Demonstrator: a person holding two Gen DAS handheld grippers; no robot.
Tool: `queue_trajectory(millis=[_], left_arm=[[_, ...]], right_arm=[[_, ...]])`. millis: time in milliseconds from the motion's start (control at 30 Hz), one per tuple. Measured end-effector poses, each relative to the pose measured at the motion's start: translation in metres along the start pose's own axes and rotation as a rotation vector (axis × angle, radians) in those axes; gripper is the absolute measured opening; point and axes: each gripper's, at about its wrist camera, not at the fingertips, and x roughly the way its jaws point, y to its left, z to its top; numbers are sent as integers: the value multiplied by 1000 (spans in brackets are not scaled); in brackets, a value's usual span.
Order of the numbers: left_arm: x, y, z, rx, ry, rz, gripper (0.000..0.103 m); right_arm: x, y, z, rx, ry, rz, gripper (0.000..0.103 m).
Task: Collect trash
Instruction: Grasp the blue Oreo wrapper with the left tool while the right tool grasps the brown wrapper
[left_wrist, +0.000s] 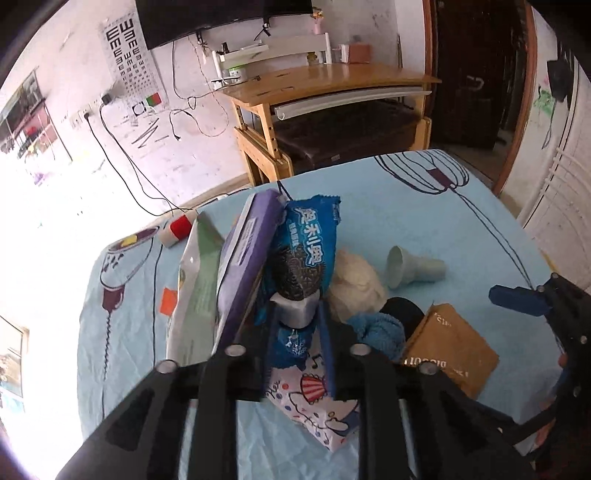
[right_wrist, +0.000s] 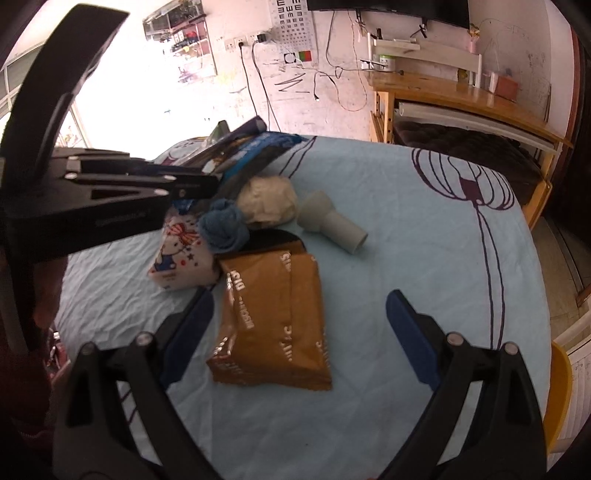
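Pinching the blue cookie pack (left_wrist: 310, 251), the left gripper (left_wrist: 295, 314) has narrow jaws; it looks light and crinkly. Right gripper (right_wrist: 299, 332) jaws gape over the brown bag (right_wrist: 269, 321).

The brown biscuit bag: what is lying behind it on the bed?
Behind the brown biscuit bag lie a black object, partly covered by the bag, a blue cloth ball, a beige wad and a grey tube.

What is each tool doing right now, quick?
Left tool: closed on the blue cookie pack.
Right tool: open, holding nothing, above the brown bag.
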Motion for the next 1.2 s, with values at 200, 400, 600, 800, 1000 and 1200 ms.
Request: queue_trajectory(millis=[200,400,600,800,1000,1200], left_arm=[[1,1,7,-12,-7,22,63],[12,13,16,-39,12,28,63],[29,24,15,-85,46,-31,37],[20,33,6,-144,-6,-129,26],[-20,44,-1,-193,-109,-183,26],[-36,47,-7,-209,-143,-205,26]], right_arm=[[0,0,0,1,-1,-1,91],[1,-1,0,3,-2,-2,91],[2,-2,0,-2,6,-1,91],[9,-1,1,-7,39,11,91],[14,7,1,-58,69,2,75],[15,9,0,-75,72,-3,65]])
